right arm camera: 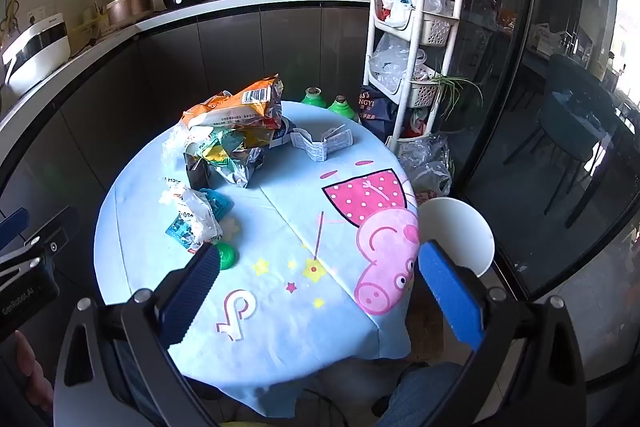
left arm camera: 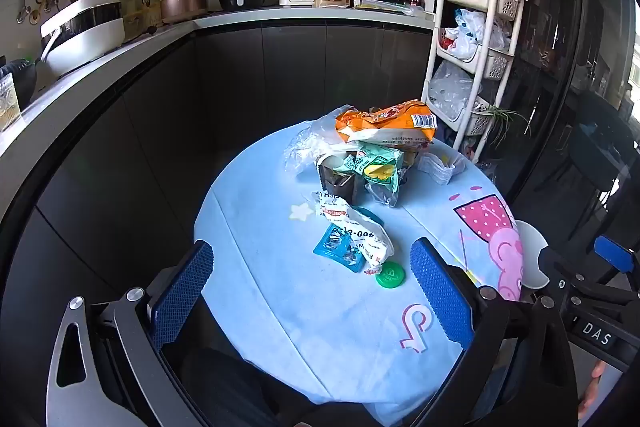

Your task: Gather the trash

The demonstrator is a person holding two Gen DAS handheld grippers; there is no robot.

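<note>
A heap of trash lies on a round table with a light blue cartoon cloth (left arm camera: pixel 280 307) (right arm camera: pixel 304 211). An orange snack bag (left arm camera: pixel 386 125) (right arm camera: pixel 236 105) tops the heap, over a green wrapper (left arm camera: pixel 378 167) and a dark carton (left arm camera: pixel 338 183) (right arm camera: pixel 198 171). Nearer lie a crumpled white wrapper (left arm camera: pixel 356 231) (right arm camera: pixel 196 213), a blue packet (left arm camera: pixel 338 253) and a green lid (left arm camera: pixel 390 275) (right arm camera: pixel 227 255). A folded paper (left arm camera: pixel 440 165) (right arm camera: pixel 322 143) sits apart. My left gripper (left arm camera: pixel 312 291) and right gripper (right arm camera: pixel 320 285) hover open above the near edge, empty.
A white bin (right arm camera: pixel 460 231) stands on the floor by the table's right side. A white basket rack (left arm camera: pixel 468 59) (right arm camera: pixel 412 27) with plastic bags, two green bottles (right arm camera: pixel 328 101) and a dark counter (left arm camera: pixel 280 15) with appliances lie beyond. A glass door (right arm camera: pixel 560 107) is on the right.
</note>
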